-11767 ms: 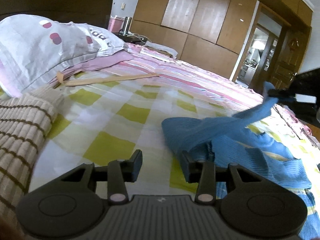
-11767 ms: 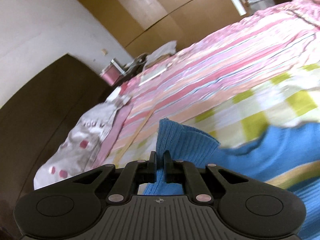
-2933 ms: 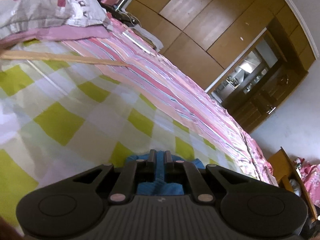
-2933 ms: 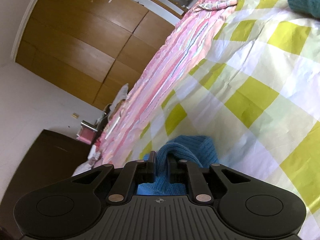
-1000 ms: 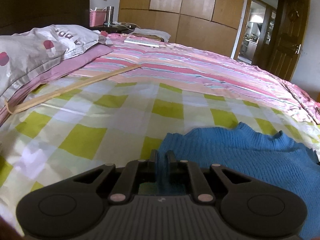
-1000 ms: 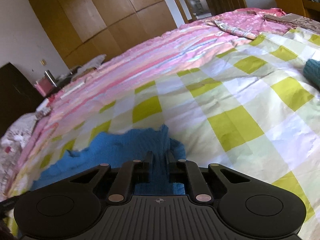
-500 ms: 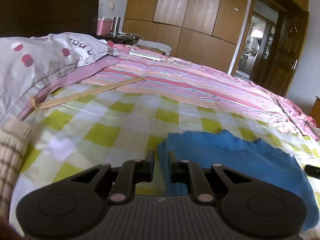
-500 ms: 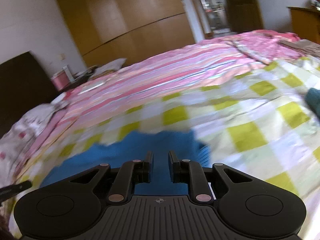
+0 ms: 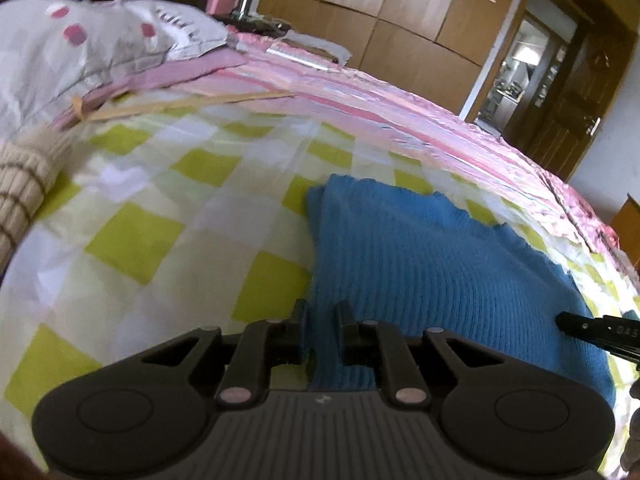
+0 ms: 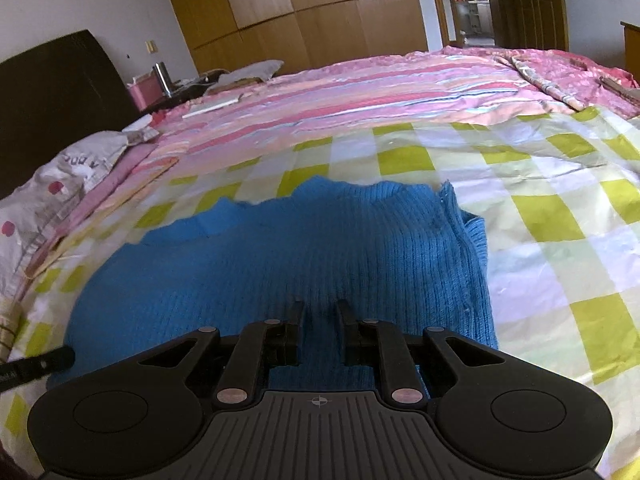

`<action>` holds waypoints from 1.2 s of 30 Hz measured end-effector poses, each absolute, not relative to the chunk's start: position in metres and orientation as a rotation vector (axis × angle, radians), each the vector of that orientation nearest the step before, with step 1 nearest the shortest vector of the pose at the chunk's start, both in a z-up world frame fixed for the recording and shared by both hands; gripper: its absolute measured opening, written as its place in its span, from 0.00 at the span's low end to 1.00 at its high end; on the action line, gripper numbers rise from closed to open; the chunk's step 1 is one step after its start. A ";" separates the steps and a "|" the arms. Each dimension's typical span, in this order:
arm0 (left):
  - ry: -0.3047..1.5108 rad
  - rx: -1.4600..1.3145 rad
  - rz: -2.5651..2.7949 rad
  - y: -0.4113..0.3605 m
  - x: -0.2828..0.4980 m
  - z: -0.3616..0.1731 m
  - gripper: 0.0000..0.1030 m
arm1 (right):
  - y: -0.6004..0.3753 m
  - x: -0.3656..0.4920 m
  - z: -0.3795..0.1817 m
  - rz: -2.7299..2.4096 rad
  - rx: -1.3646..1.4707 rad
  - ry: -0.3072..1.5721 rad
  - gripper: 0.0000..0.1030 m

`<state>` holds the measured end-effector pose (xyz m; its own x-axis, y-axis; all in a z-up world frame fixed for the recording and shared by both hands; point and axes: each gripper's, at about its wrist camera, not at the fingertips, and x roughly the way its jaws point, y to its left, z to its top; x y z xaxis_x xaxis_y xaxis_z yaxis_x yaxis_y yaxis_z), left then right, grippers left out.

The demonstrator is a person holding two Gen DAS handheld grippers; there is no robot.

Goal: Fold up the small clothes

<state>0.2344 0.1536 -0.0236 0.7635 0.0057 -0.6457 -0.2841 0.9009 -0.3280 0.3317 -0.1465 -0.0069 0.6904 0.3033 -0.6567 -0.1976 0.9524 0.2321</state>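
Note:
A blue ribbed knit sweater (image 9: 432, 264) lies folded flat on the green-checked bedsheet (image 9: 152, 216); it also shows in the right wrist view (image 10: 288, 256). My left gripper (image 9: 322, 312) hovers over the sweater's near left edge, jaws slightly apart and holding nothing. My right gripper (image 10: 320, 312) hovers over the sweater's near middle, jaws slightly apart and empty. The right gripper's finger tip shows at the right edge of the left wrist view (image 9: 596, 330).
A beige striped knit garment (image 9: 20, 188) lies at the left. A grey pillow (image 9: 80, 48) lies at the head of the bed. A pink striped quilt (image 10: 380, 92) covers the far half. Wooden wardrobes (image 10: 300, 12) stand behind.
Both grippers let go of the sweater's corners, opened slightly and drew back toward me. The sweater now lies flat on the sheet.

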 end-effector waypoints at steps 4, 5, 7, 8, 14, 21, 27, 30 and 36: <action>0.670 -0.477 0.166 0.159 0.222 -0.018 0.20 | -0.142 0.321 0.010 0.297 0.148 0.742 0.18; 0.671 -0.485 0.162 0.159 0.220 -0.017 0.20 | -0.138 0.318 0.014 0.304 0.138 0.739 0.18; 0.670 -0.488 0.156 0.158 0.214 -0.018 0.20 | -0.129 0.313 0.016 0.319 0.114 0.743 0.18; 0.671 -0.490 0.151 0.157 0.212 -0.018 0.20 | -0.124 0.311 0.016 0.324 0.107 0.748 0.18; 0.693 -0.500 0.109 0.159 0.211 -0.028 0.20 | -0.097 0.311 -0.005 0.297 0.043 0.848 0.18; 0.693 -0.550 0.086 0.165 0.209 -0.031 0.21 | -0.078 0.310 0.012 0.314 0.002 0.833 0.18; 0.697 -0.559 0.065 0.166 0.209 -0.032 0.21 | -0.031 0.325 0.023 0.409 -0.017 0.853 0.18; 0.697 -0.573 0.054 0.168 0.210 -0.034 0.22 | 0.000 0.334 0.024 0.462 -0.041 0.867 0.20; 0.697 -0.603 0.043 0.172 0.210 -0.036 0.22 | 0.059 0.354 0.024 0.528 -0.089 0.888 0.30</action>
